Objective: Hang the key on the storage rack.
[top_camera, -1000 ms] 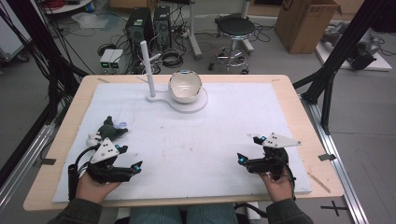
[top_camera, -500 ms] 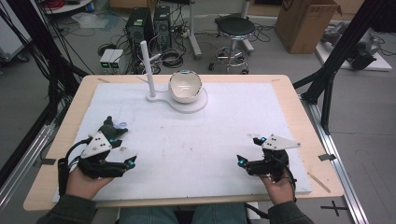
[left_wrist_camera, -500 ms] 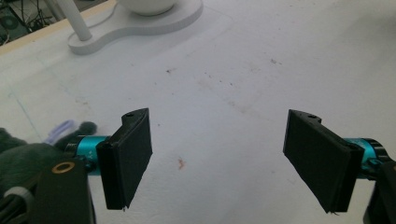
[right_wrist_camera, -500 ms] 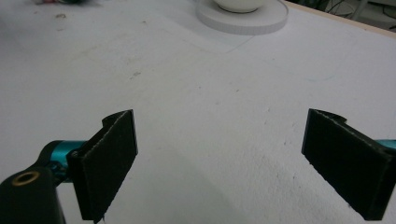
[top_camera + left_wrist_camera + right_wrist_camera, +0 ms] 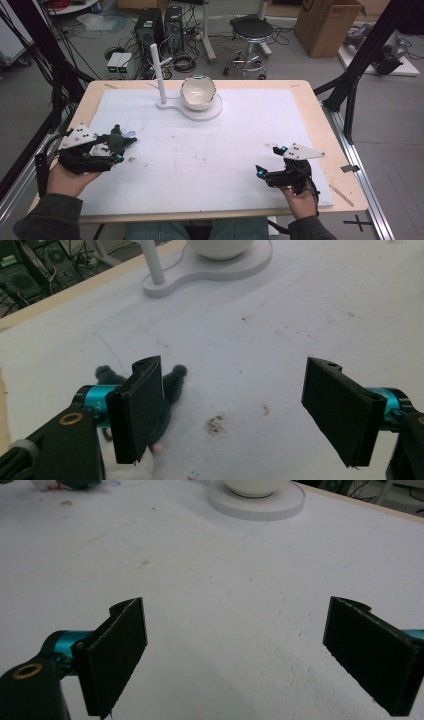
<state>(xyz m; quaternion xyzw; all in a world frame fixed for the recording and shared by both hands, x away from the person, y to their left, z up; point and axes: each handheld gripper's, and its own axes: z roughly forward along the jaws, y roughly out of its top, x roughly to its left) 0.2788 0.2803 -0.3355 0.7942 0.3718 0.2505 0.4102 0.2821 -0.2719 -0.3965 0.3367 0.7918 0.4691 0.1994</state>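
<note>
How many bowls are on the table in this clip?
1. A white round bowl sits on the round end of a flat white stand at the table's far middle, right of that stand's white upright post. No others are visible.

Left claw point(image 5: 120, 145), right claw point(image 5: 265, 167): jaws wide apart.

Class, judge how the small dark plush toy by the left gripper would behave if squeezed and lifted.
The plush toy looks furry and limp, so it probably squashes between the pads. Being small, it is likely light. It lies flat, so it seems unlikely to roll.
</note>
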